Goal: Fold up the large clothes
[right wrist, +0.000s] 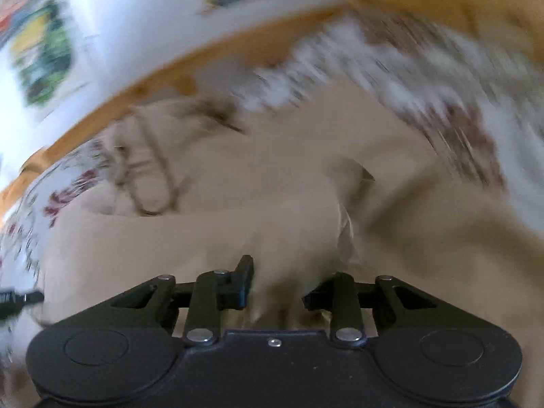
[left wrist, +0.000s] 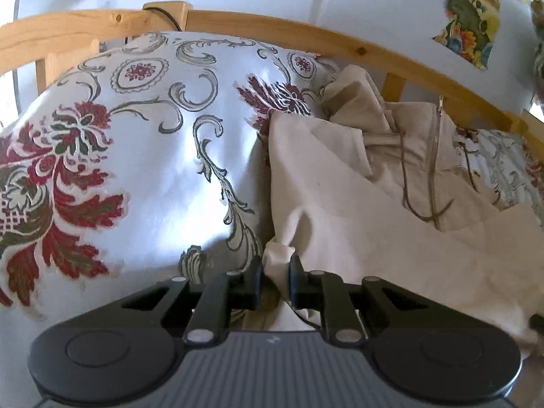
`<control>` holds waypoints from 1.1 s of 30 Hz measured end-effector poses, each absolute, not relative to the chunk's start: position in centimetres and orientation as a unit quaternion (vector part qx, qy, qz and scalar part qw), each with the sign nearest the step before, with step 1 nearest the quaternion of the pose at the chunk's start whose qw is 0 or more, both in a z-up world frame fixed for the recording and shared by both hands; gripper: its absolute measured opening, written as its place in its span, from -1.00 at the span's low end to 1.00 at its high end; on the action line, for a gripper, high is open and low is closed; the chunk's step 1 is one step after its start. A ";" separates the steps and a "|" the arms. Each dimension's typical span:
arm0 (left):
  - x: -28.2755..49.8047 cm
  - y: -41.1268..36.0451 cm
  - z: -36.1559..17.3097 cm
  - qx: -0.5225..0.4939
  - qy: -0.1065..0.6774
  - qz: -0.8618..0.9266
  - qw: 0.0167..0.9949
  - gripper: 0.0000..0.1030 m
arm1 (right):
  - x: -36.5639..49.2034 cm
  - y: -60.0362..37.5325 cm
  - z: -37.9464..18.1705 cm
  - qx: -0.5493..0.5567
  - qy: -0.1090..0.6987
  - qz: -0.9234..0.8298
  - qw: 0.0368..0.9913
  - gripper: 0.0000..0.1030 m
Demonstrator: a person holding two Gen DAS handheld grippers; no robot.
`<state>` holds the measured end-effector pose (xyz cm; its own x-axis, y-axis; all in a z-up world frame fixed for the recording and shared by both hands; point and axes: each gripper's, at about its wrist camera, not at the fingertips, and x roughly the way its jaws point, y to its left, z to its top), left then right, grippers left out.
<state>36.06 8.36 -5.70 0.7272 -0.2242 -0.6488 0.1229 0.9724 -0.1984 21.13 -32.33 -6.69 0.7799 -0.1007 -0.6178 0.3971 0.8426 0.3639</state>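
A cream zip-up hoodie (left wrist: pixel 391 204) lies on the floral bedspread (left wrist: pixel 142 156), its zipper (left wrist: pixel 435 149) and drawcords showing at the upper right. My left gripper (left wrist: pixel 276 282) is shut on the hoodie's left edge, a fold of fabric pinched between its black fingers (left wrist: pixel 253 285). In the blurred right wrist view the hoodie (right wrist: pixel 272 204) fills the middle. My right gripper (right wrist: pixel 277 292) is shut on a bunch of its cloth, which hides part of the right finger.
A wooden bed rail (left wrist: pixel 238 22) runs along the far side, also in the right wrist view (right wrist: pixel 170 78). Behind it is a white wall with colourful pictures (left wrist: pixel 472 17). A black cable (left wrist: pixel 166 17) hangs over the rail.
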 end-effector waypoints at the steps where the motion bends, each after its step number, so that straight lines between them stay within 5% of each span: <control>1: 36.0 8.5 -5.6 -0.072 0.358 -0.102 0.925 -0.60 | 20.9 -33.0 -6.9 0.264 0.301 -0.135 0.906 -0.27; 3: 35.8 8.7 -5.2 -0.073 0.357 -0.112 0.925 -0.50 | 20.8 -33.2 -6.5 0.273 0.290 -0.141 0.907 -0.09; 5: 35.7 8.9 -4.7 -0.079 0.354 -0.126 0.923 -0.06 | 21.0 -33.6 -5.4 0.263 0.269 -0.141 0.916 0.17; 6: 35.7 8.9 -4.7 -0.081 0.351 -0.132 0.924 -0.04 | 21.2 -33.5 -4.8 0.259 0.262 -0.139 0.919 0.33; 7: 35.8 8.8 -4.6 -0.074 0.352 -0.131 0.924 -0.10 | 21.3 -33.8 -4.5 0.254 0.254 -0.135 0.923 0.37; 8: 35.9 8.6 -4.7 -0.059 0.360 -0.124 0.923 -0.50 | 21.7 -34.4 -4.4 0.253 0.254 -0.131 0.924 0.36; 9: 36.0 8.5 -4.8 -0.047 0.363 -0.113 0.924 -0.67 | 21.5 -34.9 -4.5 0.253 0.258 -0.126 0.924 0.17; 10: 36.1 8.6 -4.8 -0.045 0.364 -0.108 0.924 -0.68 | 21.9 -35.3 -4.7 0.246 0.268 -0.125 0.923 -0.43; 11: 35.9 9.0 -4.8 -0.055 0.360 -0.108 0.925 -0.72 | 22.0 -35.3 -4.9 0.236 0.277 -0.128 0.923 -0.78; 12: 35.7 9.3 -4.7 -0.068 0.354 -0.107 0.927 -0.74 | 22.2 -35.5 -5.2 0.225 0.282 -0.126 0.924 -0.84; 18: 33.4 9.5 -3.1 -0.079 0.265 -0.079 0.958 -0.81 | 22.7 -33.8 -2.9 0.124 0.200 -0.075 0.969 -0.94; 21: 34.1 9.9 -4.3 -0.081 0.295 -0.064 0.950 -0.81 | 23.7 -33.3 -2.6 0.058 0.155 -0.075 0.983 -0.95; 30: 33.8 9.8 -4.1 -0.061 0.314 -0.087 0.943 -0.76 | 26.0 -35.6 -7.1 0.094 0.249 -0.077 0.961 -0.88; 33: 34.0 10.0 -3.6 -0.068 0.323 -0.114 0.937 -0.52 | 26.0 -35.7 -7.5 0.106 0.252 -0.080 0.958 -0.73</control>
<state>34.04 10.02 -3.58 0.7645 -0.2586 -0.5905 0.1702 0.9645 -0.2021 26.04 -35.69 -7.46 0.8599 -0.0995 -0.5006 0.2066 0.9647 0.1633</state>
